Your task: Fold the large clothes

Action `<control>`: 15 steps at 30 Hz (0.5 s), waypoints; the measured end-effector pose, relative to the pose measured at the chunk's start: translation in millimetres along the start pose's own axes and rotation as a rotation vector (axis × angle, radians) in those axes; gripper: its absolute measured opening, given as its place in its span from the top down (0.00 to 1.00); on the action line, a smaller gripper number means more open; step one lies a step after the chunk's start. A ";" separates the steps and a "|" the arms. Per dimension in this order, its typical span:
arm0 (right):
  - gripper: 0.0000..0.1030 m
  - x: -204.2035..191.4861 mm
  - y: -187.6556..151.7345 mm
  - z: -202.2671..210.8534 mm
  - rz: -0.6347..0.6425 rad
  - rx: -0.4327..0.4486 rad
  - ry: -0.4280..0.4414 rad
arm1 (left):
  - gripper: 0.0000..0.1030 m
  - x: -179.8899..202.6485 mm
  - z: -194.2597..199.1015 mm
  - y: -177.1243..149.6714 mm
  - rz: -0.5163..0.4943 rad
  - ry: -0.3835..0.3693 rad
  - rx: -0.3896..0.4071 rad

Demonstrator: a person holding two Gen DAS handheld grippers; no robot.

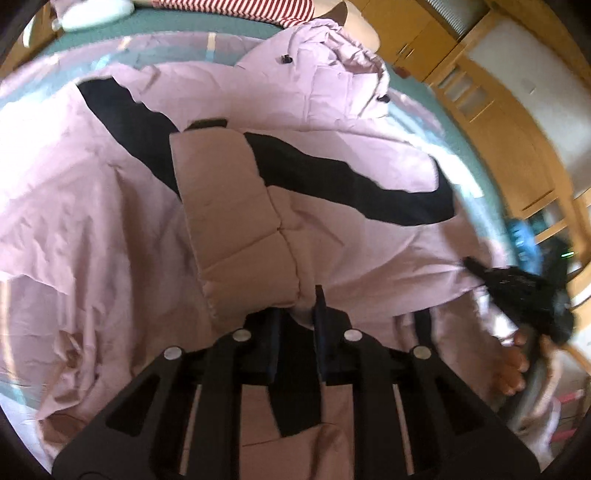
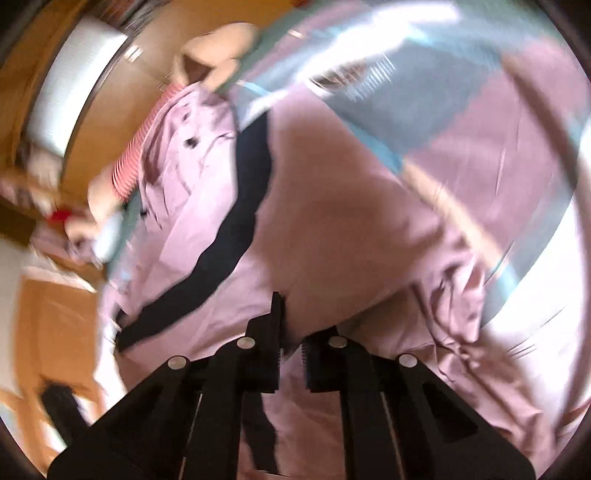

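A large pale pink padded jacket point(image 1: 351, 122) with a black band point(image 1: 332, 177) lies spread on the bed, its hood point(image 1: 332, 48) at the far end. One sleeve point(image 1: 229, 206) is folded across the middle. My left gripper point(image 1: 299, 306) is shut on the jacket's near edge, beside the sleeve's cuff. In the right wrist view, blurred, my right gripper point(image 2: 291, 332) is shut on pink jacket point(image 2: 332, 221) fabric pinched between its fingers. The left wrist view also shows the right gripper point(image 1: 491, 273) at the jacket's right edge, with a hand point(image 1: 513, 369) behind it.
A teal and pink bedspread point(image 1: 166, 33) lies under the jacket. A red-and-white striped cloth point(image 1: 236, 7) and a white object point(image 1: 96, 14) sit at the bed's far end. Wooden cabinets point(image 1: 498, 110) stand to the right. Wooden floor point(image 2: 55, 314) shows beside the bed.
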State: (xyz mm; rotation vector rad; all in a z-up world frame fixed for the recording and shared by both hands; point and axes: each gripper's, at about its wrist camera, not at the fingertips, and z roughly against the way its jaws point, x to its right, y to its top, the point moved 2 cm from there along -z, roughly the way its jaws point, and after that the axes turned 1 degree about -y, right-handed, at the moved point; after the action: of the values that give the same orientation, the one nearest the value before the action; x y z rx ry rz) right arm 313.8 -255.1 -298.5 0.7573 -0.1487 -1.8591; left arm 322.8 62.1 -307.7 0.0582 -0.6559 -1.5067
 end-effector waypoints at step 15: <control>0.90 -7.5 -43.2 -31.4 0.232 0.022 -0.194 | 0.81 11.8 -29.2 -0.5 -0.067 0.243 -0.022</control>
State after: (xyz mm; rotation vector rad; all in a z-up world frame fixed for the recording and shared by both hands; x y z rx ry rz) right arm 298.8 -222.7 -339.0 0.5484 -0.3668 -1.7080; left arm 334.1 40.7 -327.9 0.2441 -0.4455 -1.5408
